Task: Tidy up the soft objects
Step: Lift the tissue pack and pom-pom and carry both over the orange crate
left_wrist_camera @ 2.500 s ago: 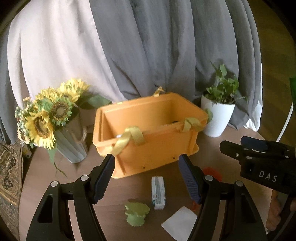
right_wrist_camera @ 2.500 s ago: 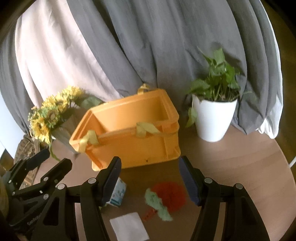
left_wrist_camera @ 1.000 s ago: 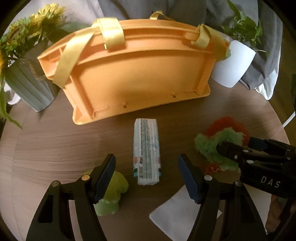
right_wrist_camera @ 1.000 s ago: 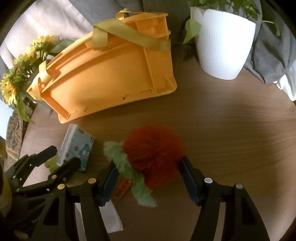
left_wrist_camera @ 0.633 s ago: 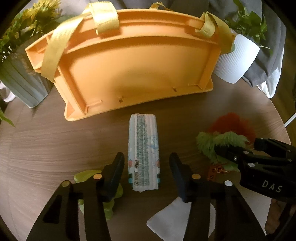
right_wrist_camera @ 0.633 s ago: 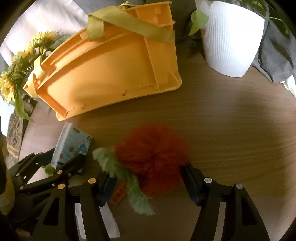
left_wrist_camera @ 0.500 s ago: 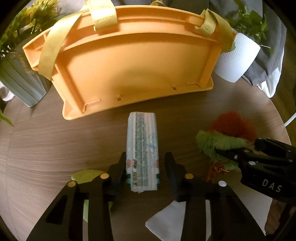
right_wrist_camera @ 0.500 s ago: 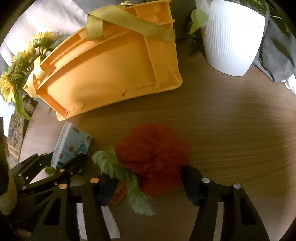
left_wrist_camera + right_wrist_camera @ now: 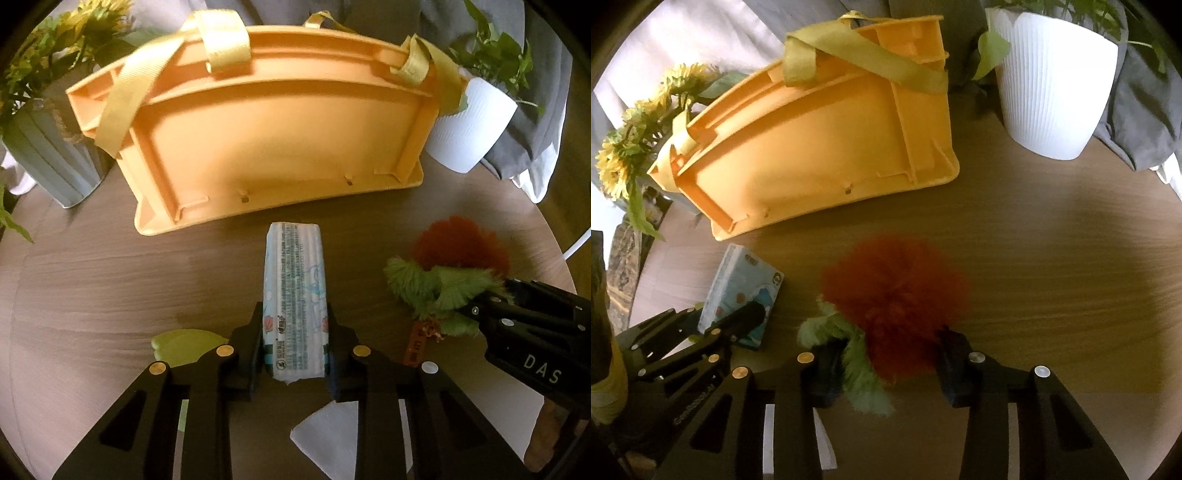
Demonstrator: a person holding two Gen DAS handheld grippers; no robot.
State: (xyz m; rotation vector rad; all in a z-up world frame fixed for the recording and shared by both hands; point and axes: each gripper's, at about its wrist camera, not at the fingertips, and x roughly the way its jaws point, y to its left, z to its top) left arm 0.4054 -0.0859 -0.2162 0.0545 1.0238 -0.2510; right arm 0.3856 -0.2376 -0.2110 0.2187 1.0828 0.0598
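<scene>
l gripper (image 9: pixel 295 343) clamped on tissue pack (image 9: pixel 294 295) before orange crate (image 9: pixel 277 140); r gripper (image 9: pixel 886 363) closing round red pompom (image 9: pixel 897 295), pinch core not fluff.

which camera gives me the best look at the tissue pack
The left wrist view. The tissue pack lies centred there, running away from the camera, its printed edge sharp, with the left gripper shut on its near end. The right wrist view shows it only at the lower left, partly covered by that gripper's fingers.
</scene>
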